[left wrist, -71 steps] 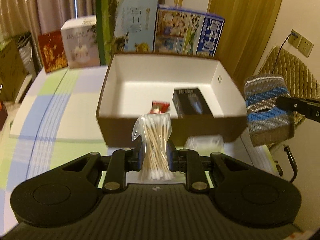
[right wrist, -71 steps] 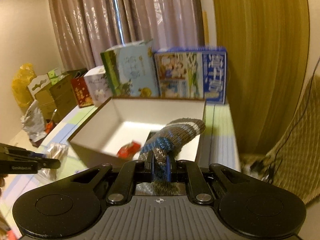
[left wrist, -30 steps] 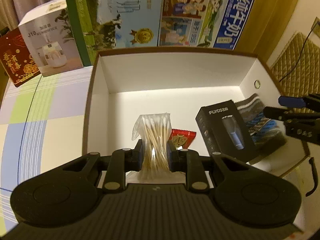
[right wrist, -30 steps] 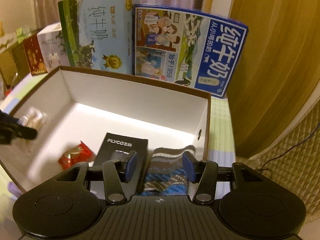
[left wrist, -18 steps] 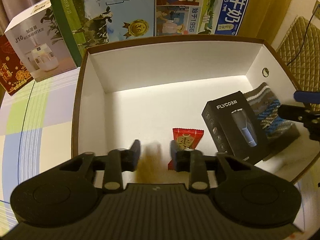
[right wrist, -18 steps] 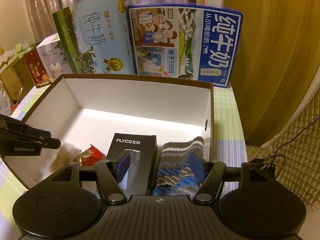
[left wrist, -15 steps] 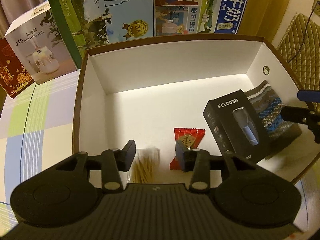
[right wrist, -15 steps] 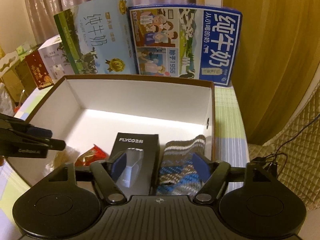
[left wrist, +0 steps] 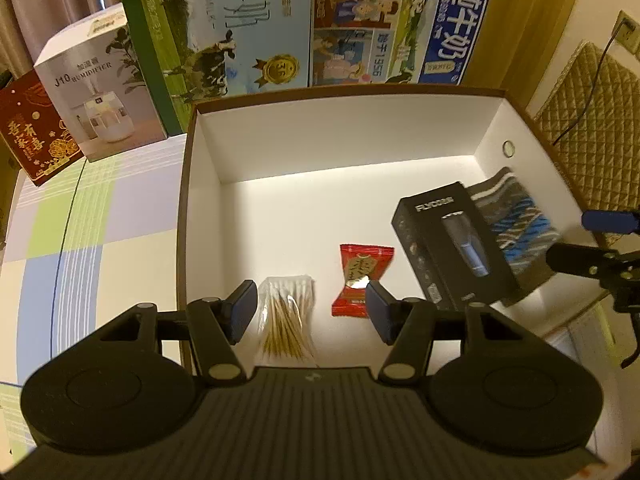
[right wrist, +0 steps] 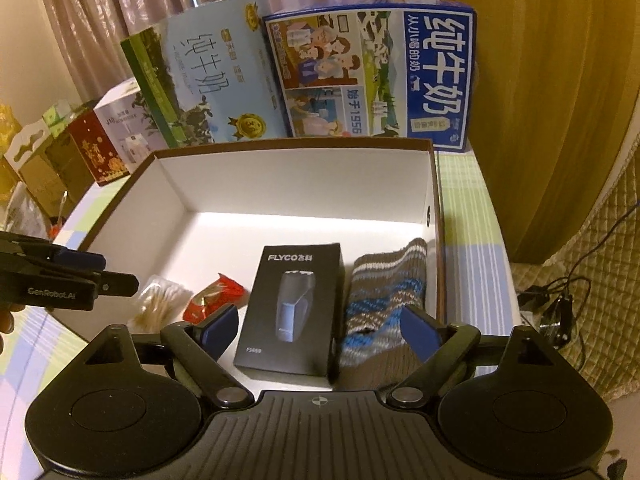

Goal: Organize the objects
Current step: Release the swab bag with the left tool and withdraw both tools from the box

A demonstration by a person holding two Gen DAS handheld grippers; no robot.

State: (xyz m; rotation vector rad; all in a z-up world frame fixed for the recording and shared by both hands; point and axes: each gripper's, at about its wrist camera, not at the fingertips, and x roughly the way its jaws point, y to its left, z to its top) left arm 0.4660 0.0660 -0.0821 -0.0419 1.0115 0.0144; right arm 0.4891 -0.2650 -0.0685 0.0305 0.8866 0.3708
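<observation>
Over the near edge of the open box [left wrist: 200, 128], the left wrist view shows the left tool [left wrist: 310, 312] spread wide and holding nothing, with the bag of cotton swabs [left wrist: 286, 316] lying flat on the white floor directly between its pads. Just right of it sits a red candy [left wrist: 360, 280], then a black shaver box [left wrist: 452, 248] and a striped knit sock [left wrist: 516, 220] against the right wall; the right tool [left wrist: 600, 248] pokes in from that side. From the right wrist view, the right tool [right wrist: 320, 330] is likewise wide and empty, hovering above the shaver box [right wrist: 294, 308] and sock [right wrist: 384, 296], while the left tool [right wrist: 76, 276] reaches in over the swabs [right wrist: 160, 300] and candy [right wrist: 214, 296]. Milk cartons [right wrist: 372, 76] stand behind the box on the checked table [right wrist: 468, 220]. All four items appear to be settled inside, so the placing step looks finished for both hands. Next, each tool would need to lift clear of the box rim without snagging the contents, then seek anything left on the table, though none is visible here.
</observation>
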